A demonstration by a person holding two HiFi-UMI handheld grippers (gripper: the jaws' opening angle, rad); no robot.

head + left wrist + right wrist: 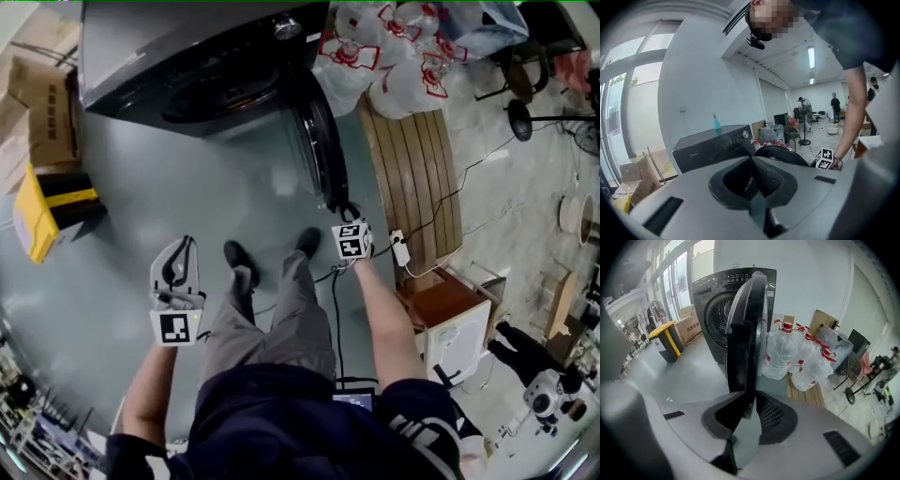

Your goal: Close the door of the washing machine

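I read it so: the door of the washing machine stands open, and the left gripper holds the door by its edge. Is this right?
One thing is wrong. The door stands open, but the right gripper holds it by its edge, not the left gripper. The right gripper view shows the edge between its jaws.

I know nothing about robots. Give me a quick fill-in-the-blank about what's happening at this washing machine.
The washing machine has its door standing ___.
The right gripper is clamped on that door's outer ___.
The left gripper, its jaws together, holds ___.
Missing words: open; edge; nothing.
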